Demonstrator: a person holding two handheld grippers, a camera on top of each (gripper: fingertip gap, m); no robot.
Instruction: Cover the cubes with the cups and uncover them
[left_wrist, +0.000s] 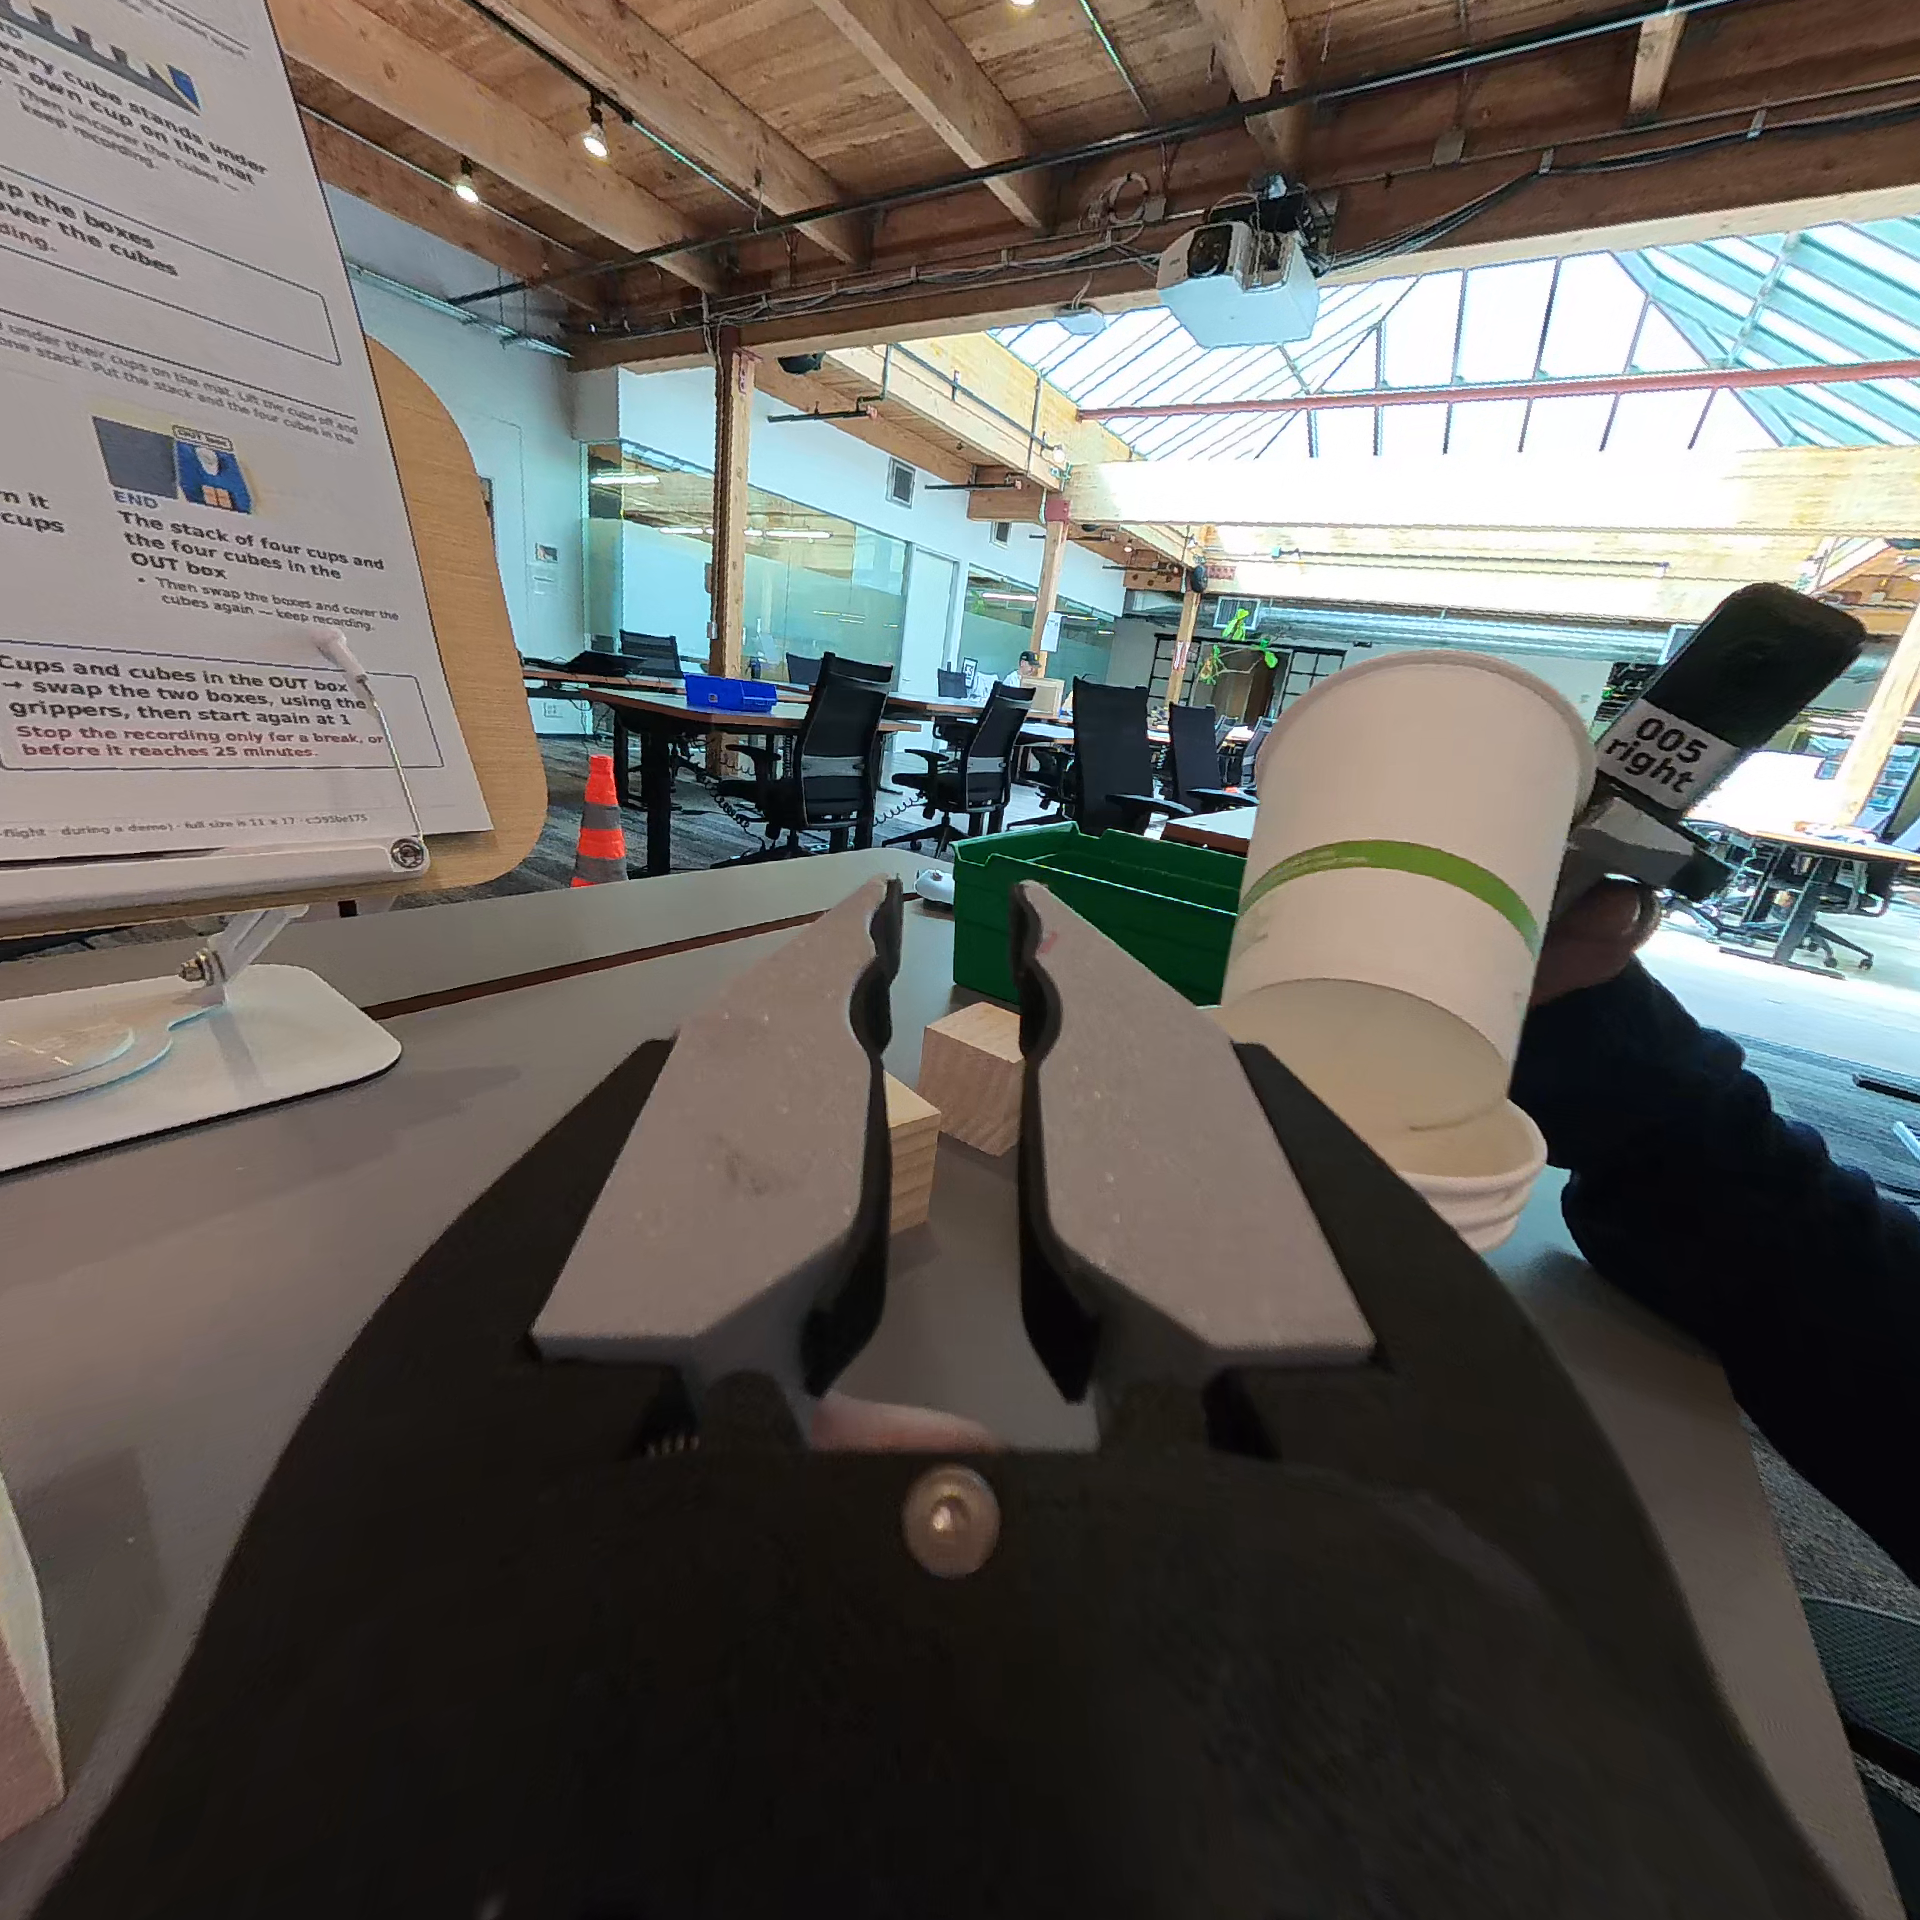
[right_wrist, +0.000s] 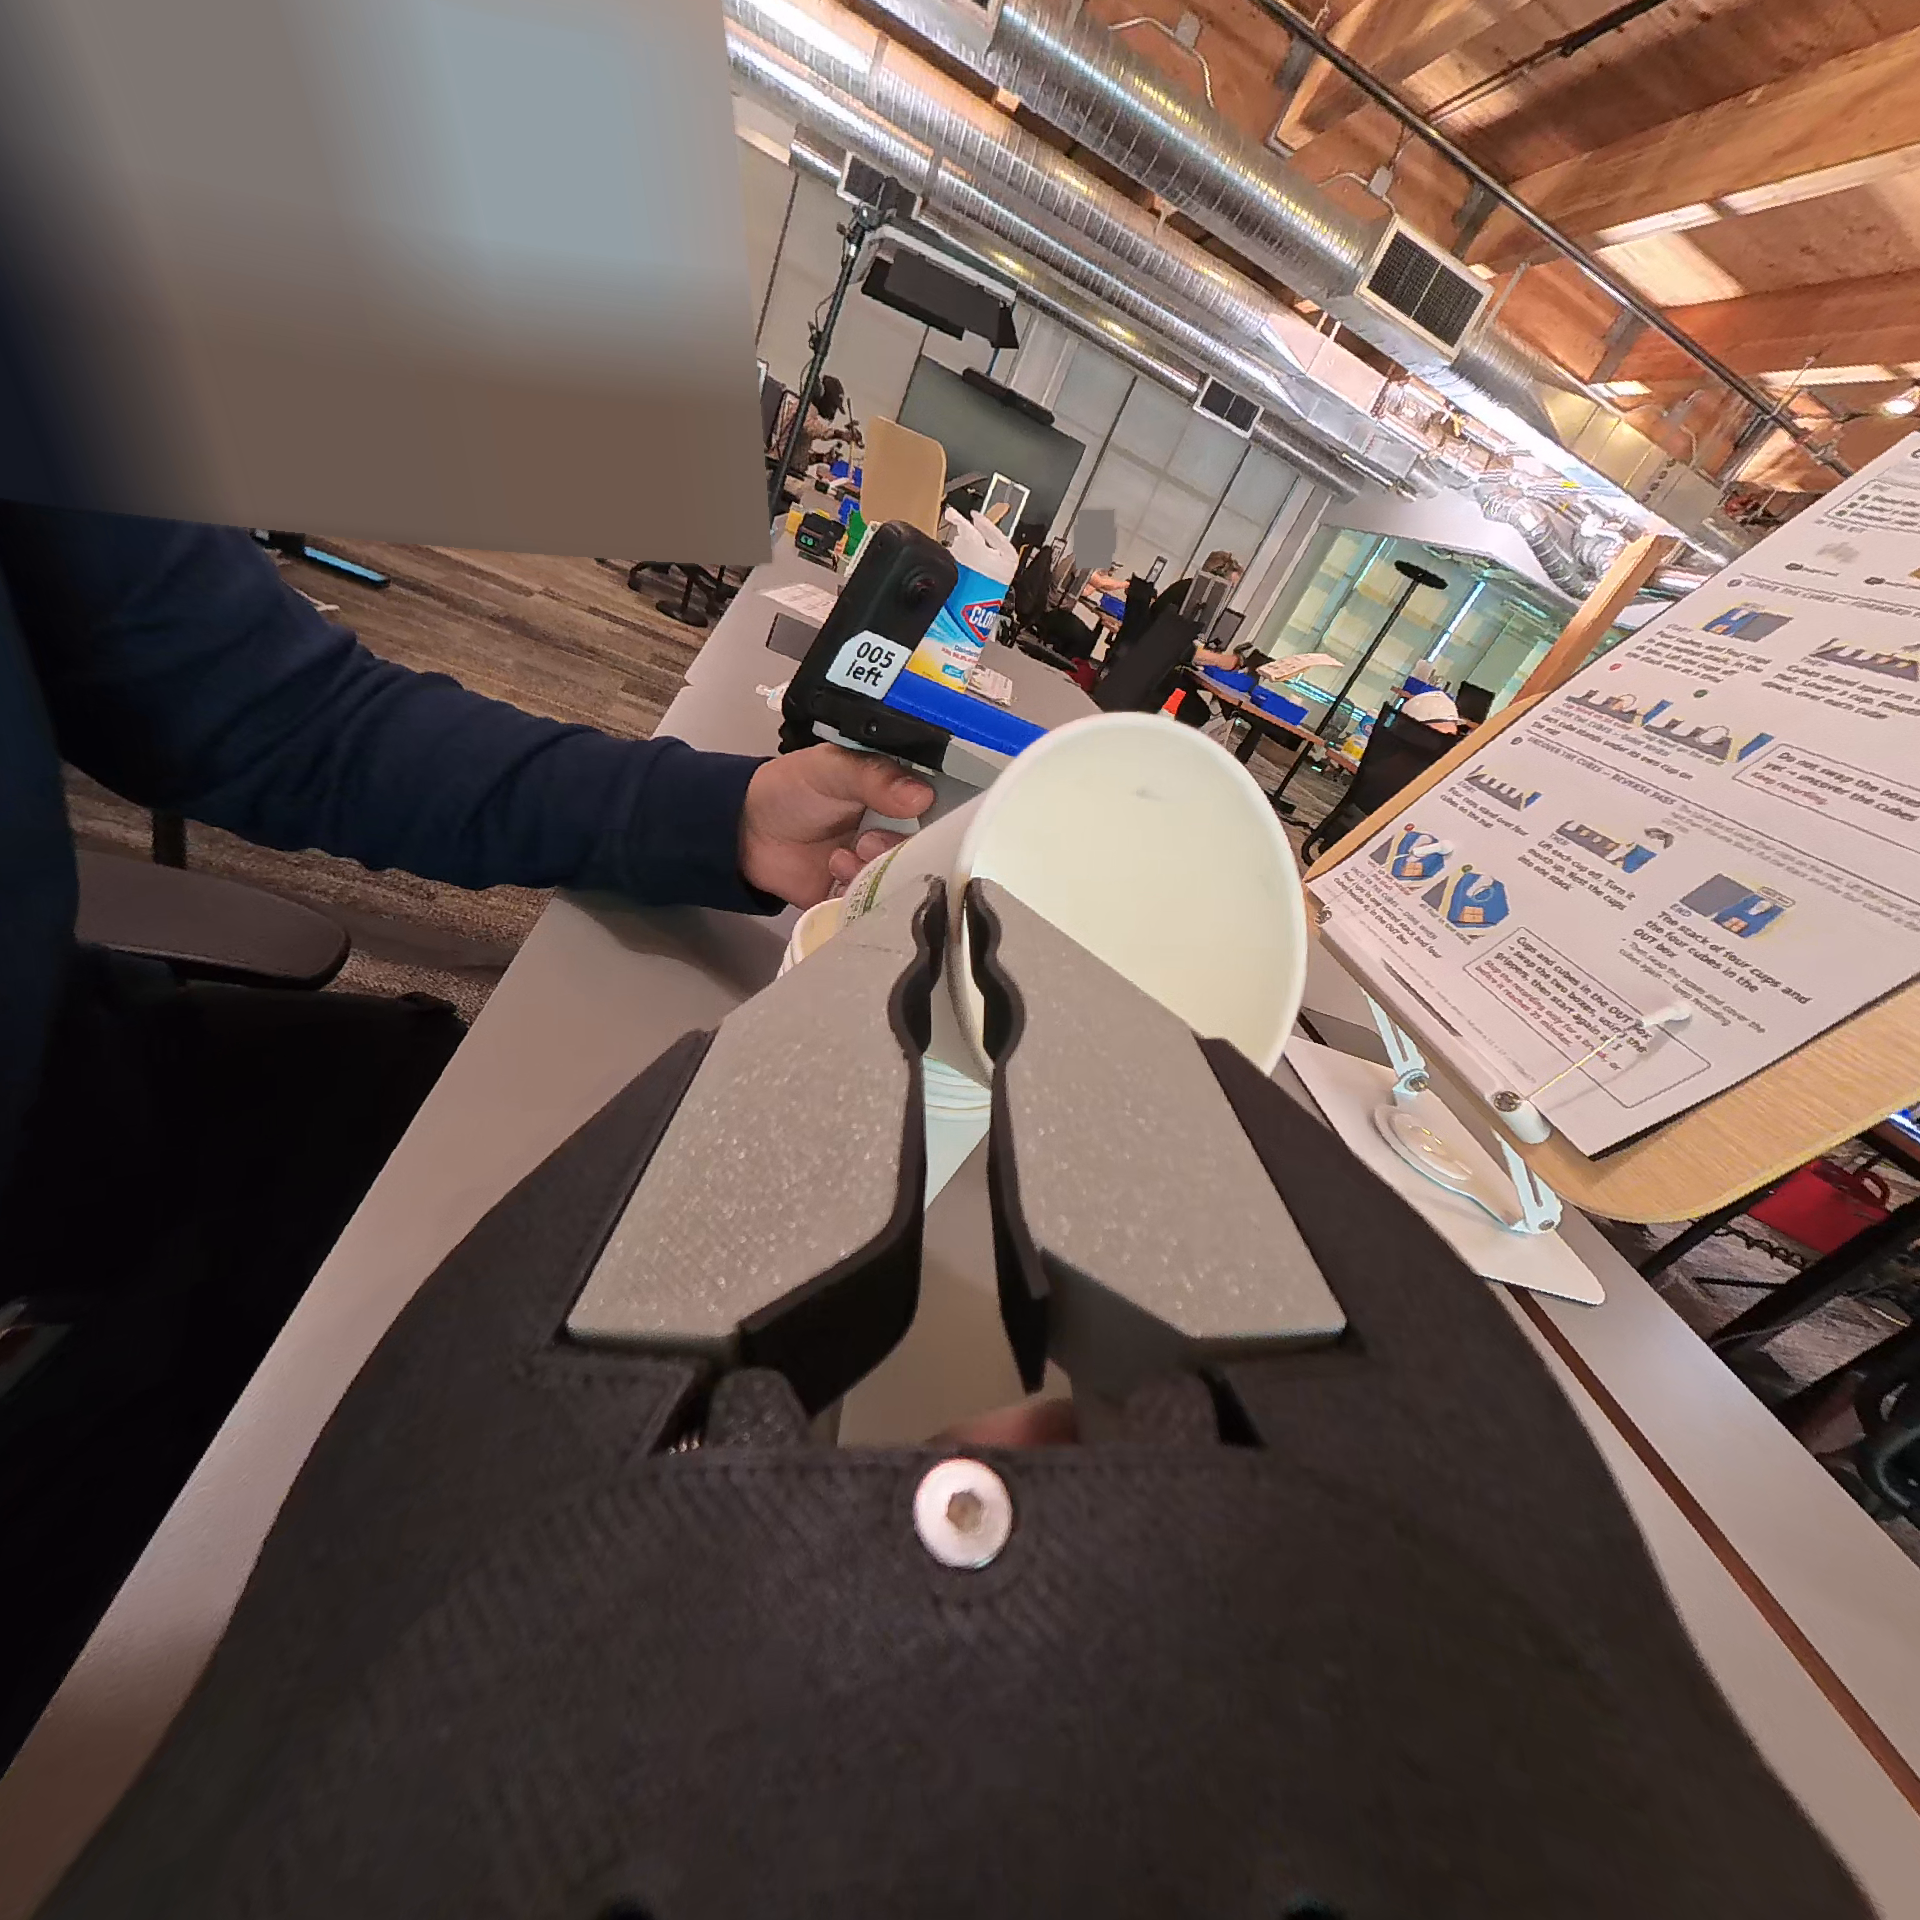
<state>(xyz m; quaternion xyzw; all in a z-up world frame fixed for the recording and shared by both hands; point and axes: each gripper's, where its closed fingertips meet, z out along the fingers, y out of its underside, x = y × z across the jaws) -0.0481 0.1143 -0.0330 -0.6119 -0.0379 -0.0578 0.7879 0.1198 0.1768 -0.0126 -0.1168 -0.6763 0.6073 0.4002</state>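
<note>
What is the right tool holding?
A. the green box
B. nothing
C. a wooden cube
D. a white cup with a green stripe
D: the right tool pinches the rim of the tilted cup, one finger inside the mouth and one outside; the cubes sit on the table and the green box stands behind them.

Colour key. Paper cup (left_wrist: 1403, 862): white wall crossed by one green band, cream interior (right_wrist: 1132, 883). Nested cups (left_wrist: 1475, 1174) beneath it: off-white. Wooden cubes (left_wrist: 971, 1075): pale tan with faint grain. Bin (left_wrist: 1091, 914): solid bright green. Bench (left_wrist: 260, 1247): matt grey, edged by a thin brown line. Left hand-held gripper (left_wrist: 956, 904): speckled grey fingers (left_wrist: 748, 1143) with black pads on a black body. Right hand-held gripper (right_wrist: 956, 904): same grey and black. Sleeve (right_wrist: 364, 748): dark navy. Traffic cone (left_wrist: 600, 821): orange with grey stripes. Sheet stand (left_wrist: 457, 623): light wood grain.
</note>
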